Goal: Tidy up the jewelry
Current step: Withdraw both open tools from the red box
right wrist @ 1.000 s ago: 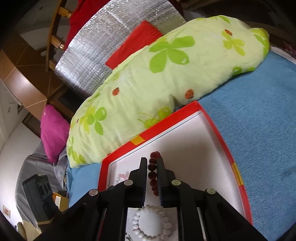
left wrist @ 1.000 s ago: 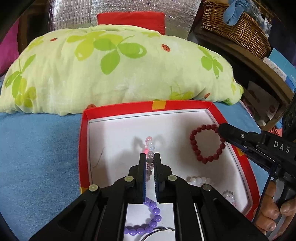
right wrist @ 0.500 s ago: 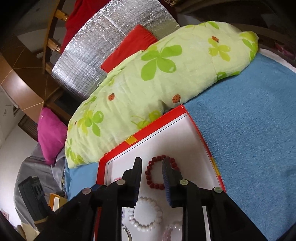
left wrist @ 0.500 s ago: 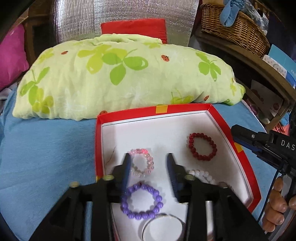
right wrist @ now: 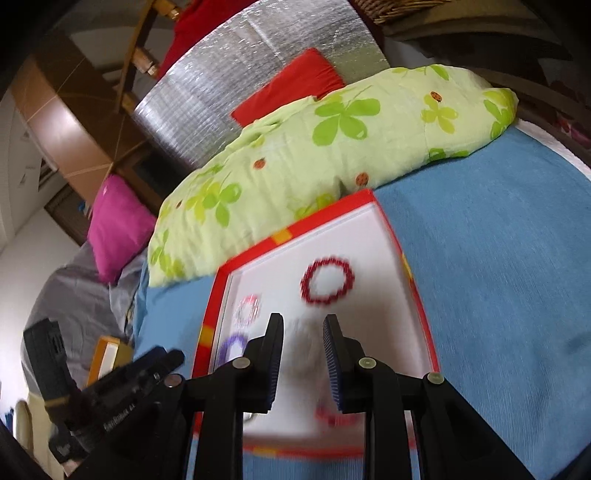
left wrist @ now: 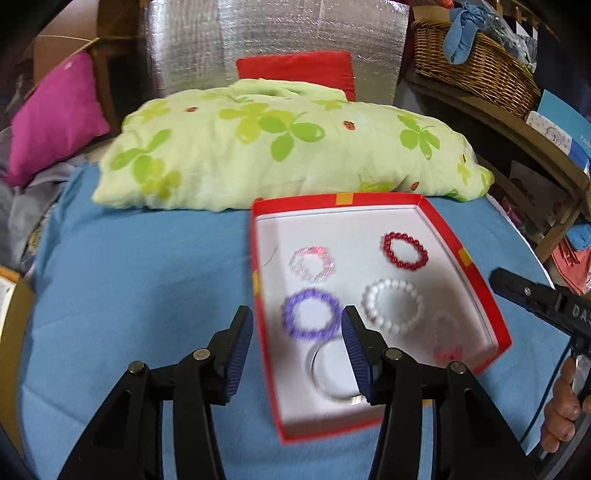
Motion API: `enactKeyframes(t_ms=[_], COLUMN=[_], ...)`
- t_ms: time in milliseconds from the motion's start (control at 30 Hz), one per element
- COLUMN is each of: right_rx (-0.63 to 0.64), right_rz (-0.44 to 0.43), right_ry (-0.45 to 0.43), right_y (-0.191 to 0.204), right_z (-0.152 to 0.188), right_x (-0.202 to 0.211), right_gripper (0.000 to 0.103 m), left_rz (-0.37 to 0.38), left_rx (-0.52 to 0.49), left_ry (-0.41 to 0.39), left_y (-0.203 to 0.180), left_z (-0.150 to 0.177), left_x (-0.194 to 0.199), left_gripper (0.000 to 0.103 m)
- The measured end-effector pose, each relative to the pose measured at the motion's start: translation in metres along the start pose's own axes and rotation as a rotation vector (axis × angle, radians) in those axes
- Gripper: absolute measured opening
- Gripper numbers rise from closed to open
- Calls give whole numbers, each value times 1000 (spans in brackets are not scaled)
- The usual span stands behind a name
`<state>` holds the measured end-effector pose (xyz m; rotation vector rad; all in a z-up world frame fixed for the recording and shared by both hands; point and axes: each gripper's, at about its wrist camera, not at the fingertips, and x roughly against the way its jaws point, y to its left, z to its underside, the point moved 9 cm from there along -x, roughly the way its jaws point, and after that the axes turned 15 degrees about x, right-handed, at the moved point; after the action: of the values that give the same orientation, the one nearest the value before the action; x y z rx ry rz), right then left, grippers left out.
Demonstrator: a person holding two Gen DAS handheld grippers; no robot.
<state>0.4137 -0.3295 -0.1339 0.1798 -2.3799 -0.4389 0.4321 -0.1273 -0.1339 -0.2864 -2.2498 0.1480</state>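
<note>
A red box (left wrist: 476, 280) with a white floor lies on the blue cover. Flat in it are a pink bead bracelet (left wrist: 312, 264), a dark red one (left wrist: 404, 250), a purple one (left wrist: 312, 319), a white one (left wrist: 393, 306) and a clear bangle (left wrist: 332, 373). My left gripper (left wrist: 295, 325) hovers above the box's near left rim, its jaws opening, nothing between them. My right gripper (right wrist: 303, 332) hangs above the box (right wrist: 295, 232), open and empty, the dark red bracelet (right wrist: 327, 282) lying beyond its tips. The picture is blurred by motion.
A green leaf-print pillow (left wrist: 288, 147) lies right behind the box, with a red cushion (left wrist: 295, 70) and a silver foil panel (left wrist: 273, 33) farther back. A pink cushion (left wrist: 55, 118) sits at the left, a wicker basket (left wrist: 476, 62) on a shelf at the right.
Both grippers opened, the left letting go of the pink bracelet and the right of the dark red one. Both then drew back and up from the box.
</note>
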Motion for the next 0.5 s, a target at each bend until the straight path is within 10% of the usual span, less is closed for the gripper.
enactKeyframes(t_ms=[500], right_rx=[180], right_rz=[-67], right_ry=[95], right_y=[66], right_z=[104], right_x=[57], right_gripper=[26], left_rz=[-93], left_rx=[38], left_ry=[31], left_y=[67], left_z=[125], left_x=[68], left_gripper=[55])
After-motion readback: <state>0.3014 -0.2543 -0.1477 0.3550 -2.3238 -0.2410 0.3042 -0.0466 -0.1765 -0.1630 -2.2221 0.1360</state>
